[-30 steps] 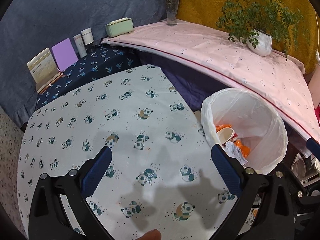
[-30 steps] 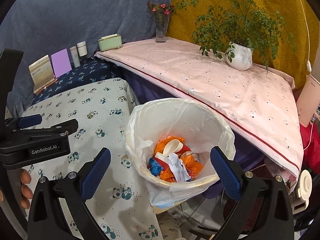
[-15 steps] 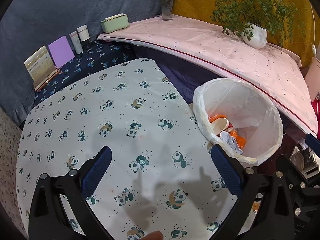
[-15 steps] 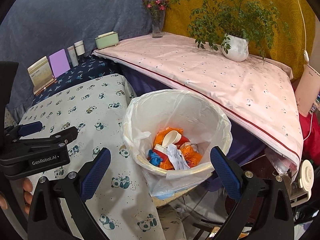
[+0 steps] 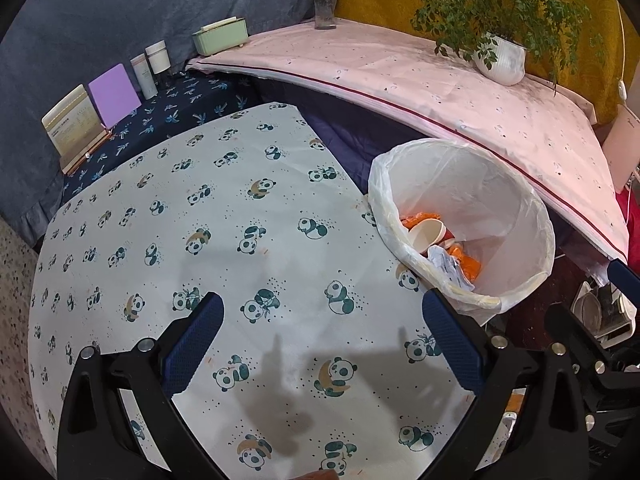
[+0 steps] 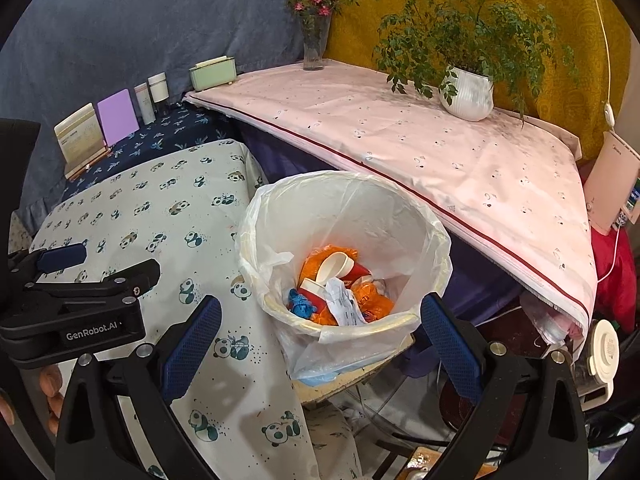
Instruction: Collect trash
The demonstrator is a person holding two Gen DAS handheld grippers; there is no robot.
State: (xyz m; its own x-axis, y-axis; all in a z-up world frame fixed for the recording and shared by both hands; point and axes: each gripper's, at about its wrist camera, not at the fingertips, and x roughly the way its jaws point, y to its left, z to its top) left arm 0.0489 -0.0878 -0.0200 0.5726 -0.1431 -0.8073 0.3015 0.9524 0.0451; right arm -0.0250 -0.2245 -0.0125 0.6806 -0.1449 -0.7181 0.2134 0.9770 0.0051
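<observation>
L gripper [image 5: 322, 344] over table, R gripper [image 6: 320, 340] over bin [image 6: 434, 240]; jaws wide.

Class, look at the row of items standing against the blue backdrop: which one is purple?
The flat purple card, leaning between the cream printed card and the two pale bottles; the others are cream or whitish.

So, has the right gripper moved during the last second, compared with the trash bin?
Yes. The right gripper has drawn back and up from the trash bin, which now sits higher between its open fingers.
</observation>
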